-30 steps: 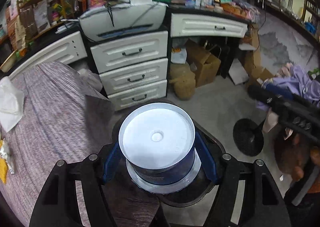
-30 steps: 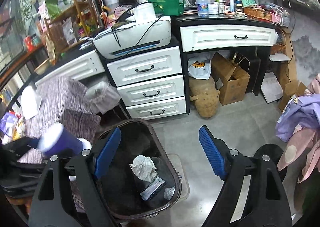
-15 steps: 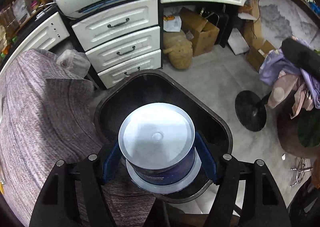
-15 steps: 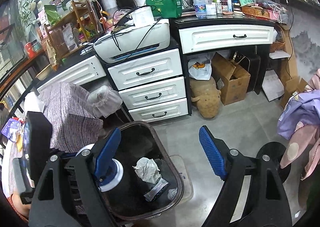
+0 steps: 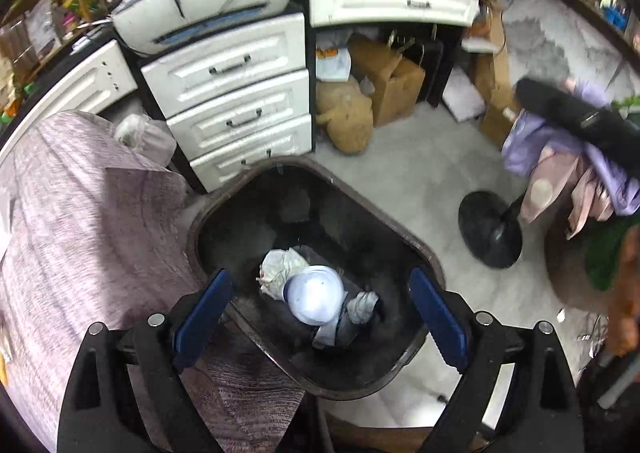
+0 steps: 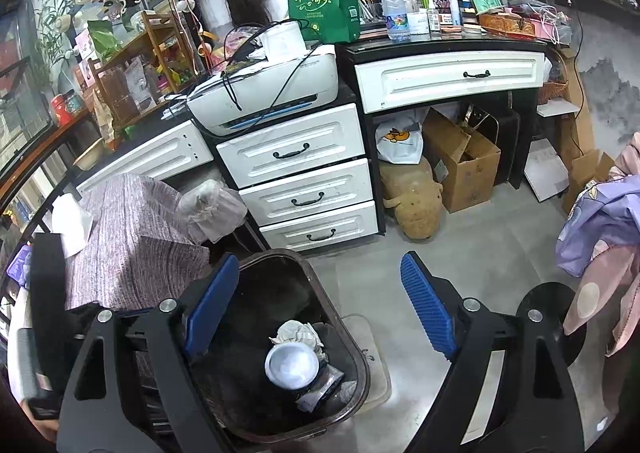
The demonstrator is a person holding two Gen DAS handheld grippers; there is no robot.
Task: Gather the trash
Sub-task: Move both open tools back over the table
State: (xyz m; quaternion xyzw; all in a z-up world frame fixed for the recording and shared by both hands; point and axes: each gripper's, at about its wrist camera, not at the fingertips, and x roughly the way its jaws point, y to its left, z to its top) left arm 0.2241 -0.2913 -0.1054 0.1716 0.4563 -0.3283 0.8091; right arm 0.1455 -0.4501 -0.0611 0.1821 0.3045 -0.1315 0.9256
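A dark trash bin (image 5: 416, 249) stands on the floor beside the purple-clothed table. A round disc container with a white top (image 5: 316, 295) lies inside it on crumpled paper (image 5: 280, 269). My left gripper (image 5: 320, 313) is open and empty right above the bin. In the right wrist view the bin (image 6: 356, 345) and the container (image 6: 292, 365) show at lower left. My right gripper (image 6: 320, 313) is open and empty, above the bin's right edge and the floor.
White drawers (image 6: 304, 181) and a printer (image 6: 264, 89) stand behind the bin. The purple-clothed table (image 5: 72, 233) is on the left. A fan base (image 5: 490, 231), clothes (image 6: 600, 229), cardboard boxes (image 6: 464, 161) and a stuffed toy (image 6: 416, 205) lie on the right.
My left gripper opened and let go of the disc container, which dropped into the bin. The right gripper has hardly moved.
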